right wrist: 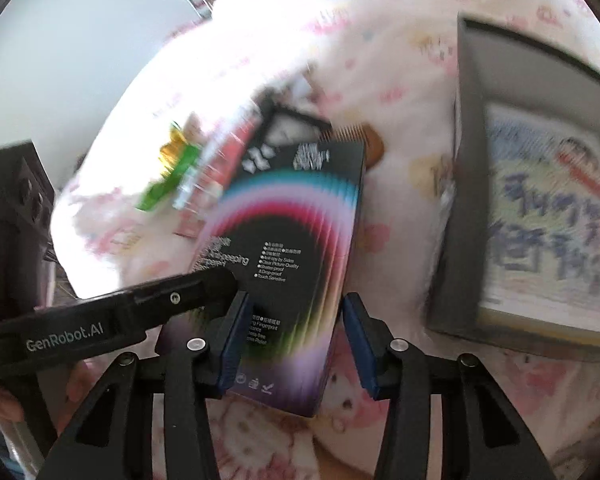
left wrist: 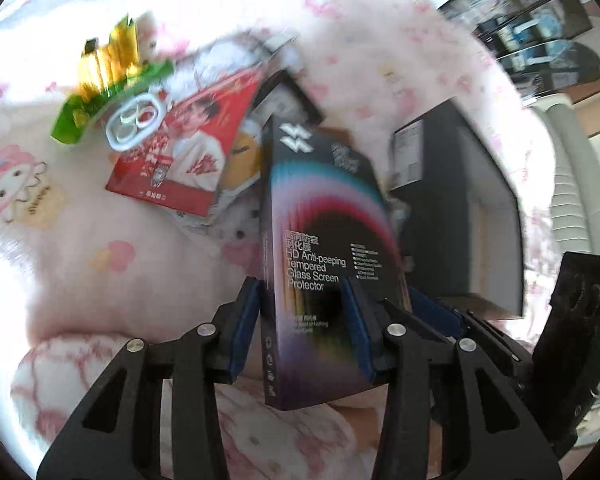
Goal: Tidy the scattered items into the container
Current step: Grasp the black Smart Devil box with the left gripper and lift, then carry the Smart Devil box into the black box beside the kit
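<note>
On the pink cartoon-print bed cover (left wrist: 60, 240), a green-and-gold packet (left wrist: 108, 80) and a red packet (left wrist: 188, 148) lie at the left. The screen protector box (left wrist: 324, 240) stands in mid-view, lifted. The left gripper (left wrist: 304, 328) pinches its lower end; the right gripper (right wrist: 296, 340) brackets the box, contact unclear. The dark container (right wrist: 540, 200) sits near the right edge.
</note>
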`<state>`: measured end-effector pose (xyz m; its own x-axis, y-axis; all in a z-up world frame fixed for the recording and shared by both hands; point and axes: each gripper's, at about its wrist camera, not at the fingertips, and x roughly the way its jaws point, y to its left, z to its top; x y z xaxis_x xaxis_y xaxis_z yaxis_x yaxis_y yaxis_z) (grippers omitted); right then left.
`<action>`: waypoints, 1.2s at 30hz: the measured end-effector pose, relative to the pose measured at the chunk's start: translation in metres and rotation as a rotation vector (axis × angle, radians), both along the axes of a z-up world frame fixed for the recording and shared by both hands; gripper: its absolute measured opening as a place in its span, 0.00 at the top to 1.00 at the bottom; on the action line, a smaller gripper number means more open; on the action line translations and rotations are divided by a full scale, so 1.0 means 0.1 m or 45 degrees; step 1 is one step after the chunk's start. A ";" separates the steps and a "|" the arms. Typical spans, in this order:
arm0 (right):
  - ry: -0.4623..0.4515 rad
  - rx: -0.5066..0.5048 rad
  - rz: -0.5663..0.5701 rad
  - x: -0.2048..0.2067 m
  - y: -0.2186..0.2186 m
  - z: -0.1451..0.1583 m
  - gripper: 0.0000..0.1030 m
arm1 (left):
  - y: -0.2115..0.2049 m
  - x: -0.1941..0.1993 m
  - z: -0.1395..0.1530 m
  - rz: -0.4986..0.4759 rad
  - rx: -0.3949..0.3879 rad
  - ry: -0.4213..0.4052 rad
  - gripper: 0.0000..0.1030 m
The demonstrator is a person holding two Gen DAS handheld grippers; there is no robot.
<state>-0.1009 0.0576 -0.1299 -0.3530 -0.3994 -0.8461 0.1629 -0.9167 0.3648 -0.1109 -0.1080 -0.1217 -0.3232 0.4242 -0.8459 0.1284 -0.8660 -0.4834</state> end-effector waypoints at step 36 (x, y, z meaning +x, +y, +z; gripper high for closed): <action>0.094 -0.041 -0.412 0.08 2.59 0.41 0.59 | 2.78 -0.92 0.15 -0.515 0.018 0.108 0.58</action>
<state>-0.0933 0.3164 -0.0887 -0.5256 -0.2830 -0.8023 -0.1078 -0.9133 0.3928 -0.2024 0.1697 -0.1070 -0.1963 0.5429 -0.8165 -0.2621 -0.8315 -0.4899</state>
